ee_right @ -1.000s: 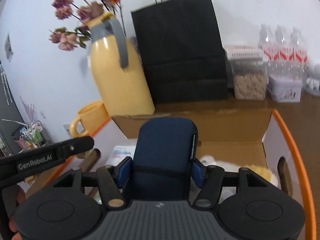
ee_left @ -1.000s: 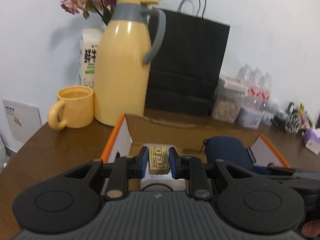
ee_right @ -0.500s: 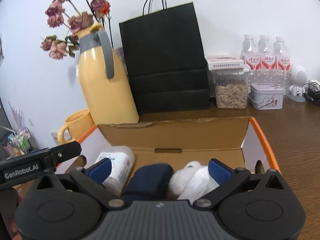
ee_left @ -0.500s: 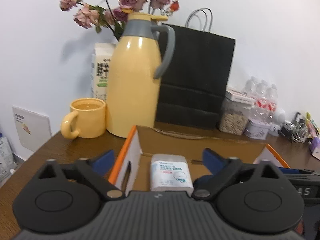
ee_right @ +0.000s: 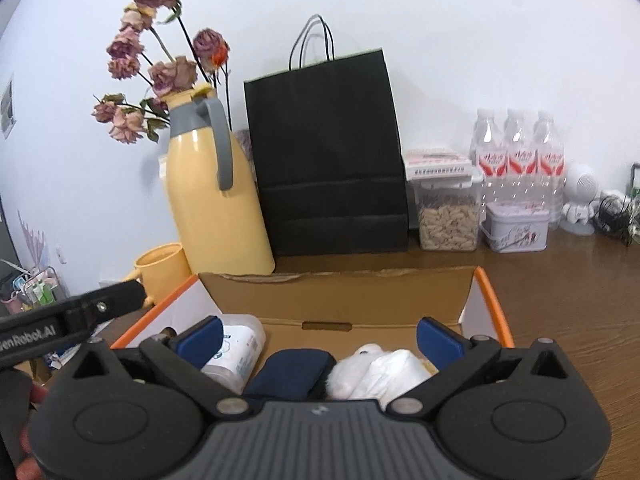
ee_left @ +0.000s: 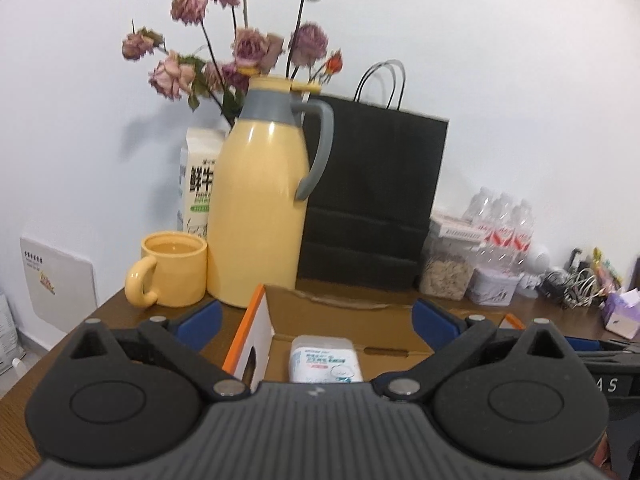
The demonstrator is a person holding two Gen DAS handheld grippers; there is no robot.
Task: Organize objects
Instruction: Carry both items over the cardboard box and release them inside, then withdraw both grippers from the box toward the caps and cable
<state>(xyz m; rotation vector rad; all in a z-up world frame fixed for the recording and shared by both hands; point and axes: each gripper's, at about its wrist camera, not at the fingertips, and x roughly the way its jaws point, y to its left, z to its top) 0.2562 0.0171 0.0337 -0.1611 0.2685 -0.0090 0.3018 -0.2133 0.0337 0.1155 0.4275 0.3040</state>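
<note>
An open cardboard box (ee_right: 344, 292) with orange-edged flaps sits on the wooden table; it also shows in the left wrist view (ee_left: 340, 312). Inside lie a white wipes pack (ee_right: 236, 350), a navy pouch (ee_right: 290, 372) and white fluffy and wrapped items (ee_right: 380, 368). The left wrist view shows the wipes pack (ee_left: 326, 360) in the box. My left gripper (ee_left: 316, 320) is open and empty above the box's left side. My right gripper (ee_right: 320, 334) is open and empty above the box. The small tan block is not in view.
A yellow thermos jug (ee_left: 260, 216), yellow mug (ee_left: 172, 268), milk carton (ee_left: 198, 184) and black paper bag (ee_left: 372, 200) stand behind the box. Jar of nuts (ee_right: 448, 216), tin (ee_right: 516, 226) and water bottles (ee_right: 516, 156) sit at back right. The left gripper's body (ee_right: 68, 316) is at left.
Both grippers opened and let go: the left released the small tan block, the right dropped the navy pouch into the box. Both have since lifted up and back.
</note>
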